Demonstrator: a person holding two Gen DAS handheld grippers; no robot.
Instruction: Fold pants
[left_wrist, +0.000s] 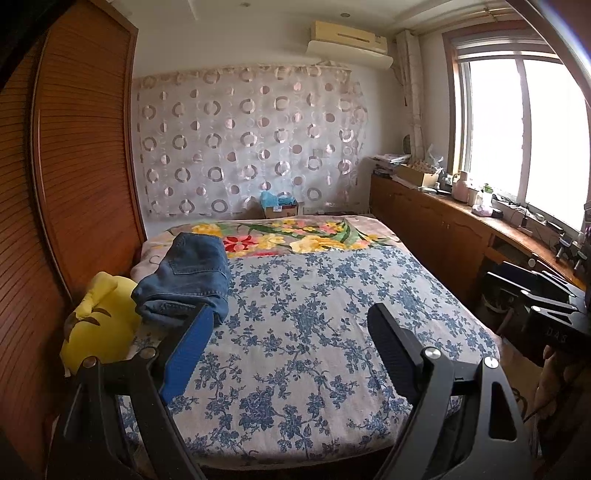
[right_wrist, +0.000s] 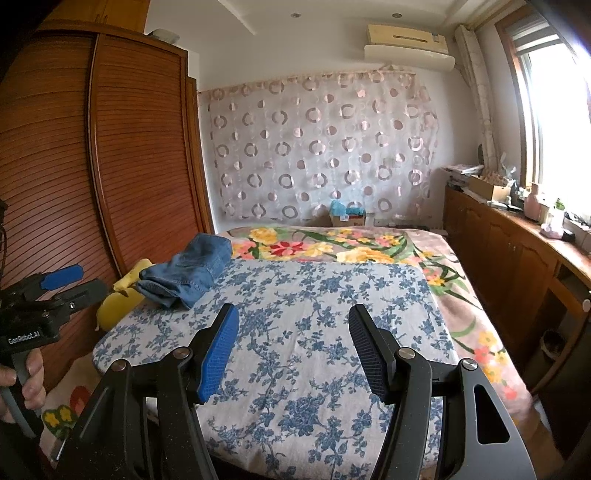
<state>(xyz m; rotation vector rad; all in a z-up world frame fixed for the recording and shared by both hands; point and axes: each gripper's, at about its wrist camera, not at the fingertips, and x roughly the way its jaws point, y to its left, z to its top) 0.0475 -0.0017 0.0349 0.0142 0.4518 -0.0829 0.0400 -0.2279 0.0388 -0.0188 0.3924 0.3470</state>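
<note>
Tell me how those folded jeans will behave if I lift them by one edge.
The jeans are denim in a loose stack of layers, so they would probably sag and unfold rather than lift as one block. Thick layers suggest they are fairly heavy for their size. They sit at the bed edge, partly against a yellow plush, so a push might slide them off.

We list: folded jeans (right_wrist: 190, 271) at the bed's (right_wrist: 461, 291) far left, against a yellow plush (right_wrist: 118, 301); our right gripper (right_wrist: 293, 332) spread above the floral sheet (right_wrist: 314, 295); our left gripper (right_wrist: 68, 284) hand-held at left.
</note>
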